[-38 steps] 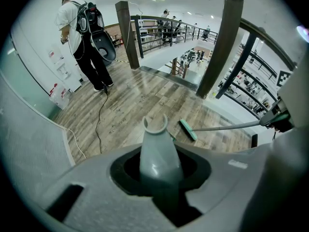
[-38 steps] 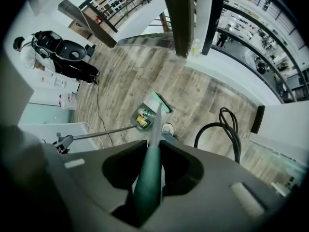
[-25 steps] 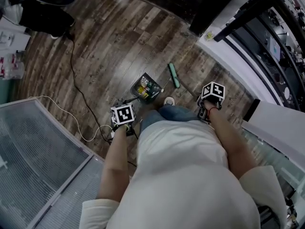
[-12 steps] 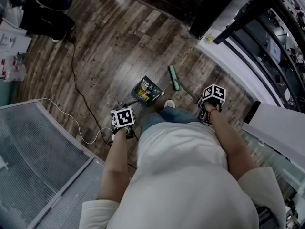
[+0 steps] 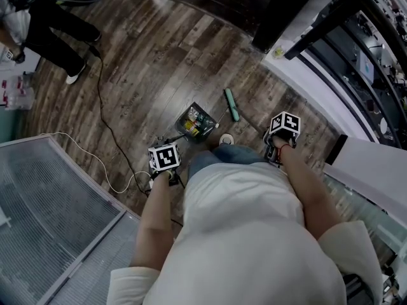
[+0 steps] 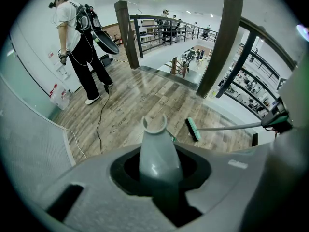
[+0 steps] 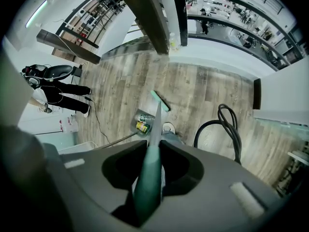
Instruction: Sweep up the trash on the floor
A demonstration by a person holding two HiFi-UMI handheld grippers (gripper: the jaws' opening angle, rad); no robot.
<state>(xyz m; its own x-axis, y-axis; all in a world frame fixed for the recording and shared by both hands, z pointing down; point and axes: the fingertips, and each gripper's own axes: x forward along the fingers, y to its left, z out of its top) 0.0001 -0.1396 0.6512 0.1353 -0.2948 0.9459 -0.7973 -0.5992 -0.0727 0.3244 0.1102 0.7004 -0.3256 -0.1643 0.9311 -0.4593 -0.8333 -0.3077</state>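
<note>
In the head view a dark dustpan [image 5: 196,121] sits on the wood floor with colourful trash in it, just ahead of the person's shoe [image 5: 226,138]. Its grey handle [image 6: 157,153] rises between the jaws of my left gripper [image 6: 155,167], which is shut on it. The green broom head [image 5: 232,103] rests on the floor just right of the dustpan. Its green pole [image 7: 150,168] runs up into my right gripper [image 7: 150,178], shut on it. The right gripper view shows the dustpan [image 7: 141,122] and the broom head [image 7: 160,101] below.
A bystander [image 6: 79,42] in a white top stands at the far left by a wall. A black cable [image 5: 105,116] and a white cable [image 5: 95,154] trail over the floor. A glass panel [image 5: 51,215] lies at lower left, a railing post [image 6: 219,47] ahead, and a black hose loop [image 7: 227,124] to the right.
The bystander at top left has stepped, with legs and a white shoe now showing. Dustpan, broom and both grippers have barely shifted.
</note>
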